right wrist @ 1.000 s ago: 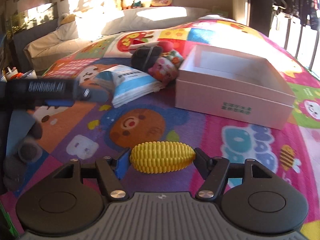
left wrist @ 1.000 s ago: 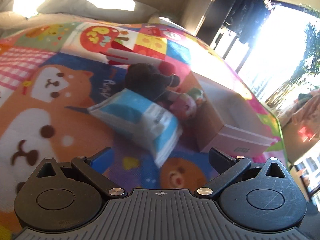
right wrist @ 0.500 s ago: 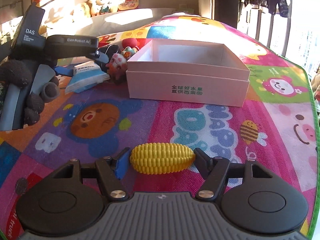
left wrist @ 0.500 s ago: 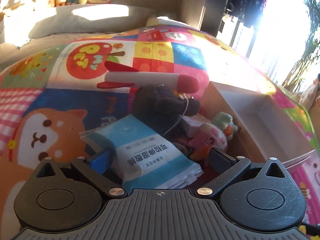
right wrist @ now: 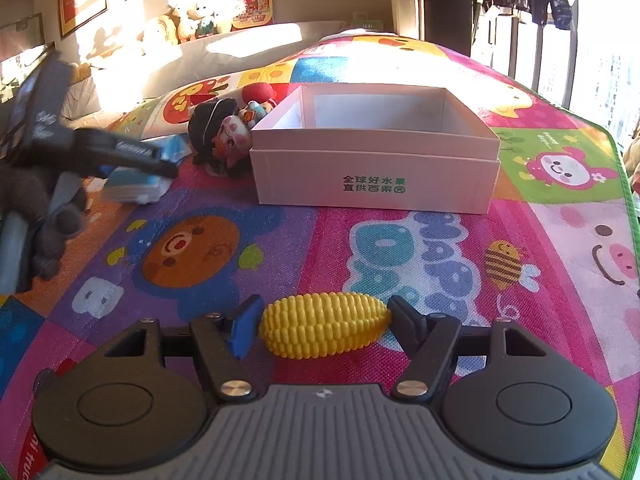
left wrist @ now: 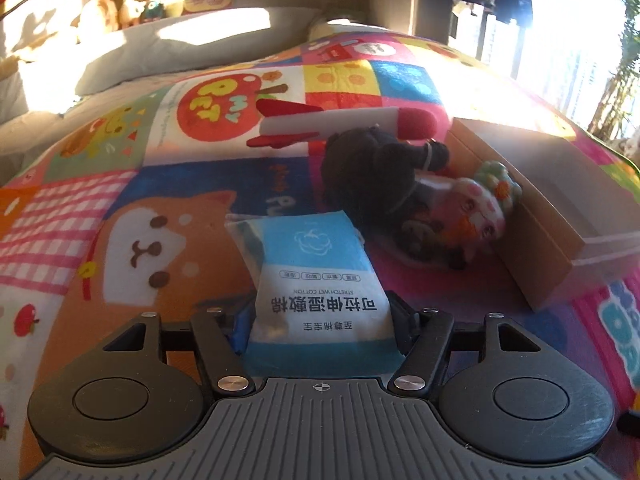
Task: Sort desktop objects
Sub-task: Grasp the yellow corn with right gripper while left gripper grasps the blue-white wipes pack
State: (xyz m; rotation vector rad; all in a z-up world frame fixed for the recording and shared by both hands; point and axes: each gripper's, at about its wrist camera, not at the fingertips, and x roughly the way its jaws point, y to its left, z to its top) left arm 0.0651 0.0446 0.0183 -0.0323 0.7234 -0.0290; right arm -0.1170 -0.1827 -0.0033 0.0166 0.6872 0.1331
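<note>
A blue and white pack of wet wipes (left wrist: 312, 256) lies on the colourful play mat. My left gripper (left wrist: 322, 324) has its jaws closing on the pack's near end, with both pads touching its sides. In the right wrist view, my right gripper (right wrist: 322, 326) is shut on a yellow toy corn cob (right wrist: 324, 322), held just above the mat. An open white box (right wrist: 376, 176) stands ahead of it, and in the left wrist view the box (left wrist: 536, 216) is to the right of the pack.
Against the box's left wall lie a black plush toy (left wrist: 372, 176), a pink doll figure (left wrist: 476, 216) and a white and red toy rocket (left wrist: 340, 124). A gloved hand (right wrist: 52, 216) holds the left gripper. Pillows and soft toys line the far wall.
My left gripper came down over the wipes pack, rolled level, and its jaws narrowed from wide to touching the pack. The right gripper swung toward the box early on, then stayed still with the corn.
</note>
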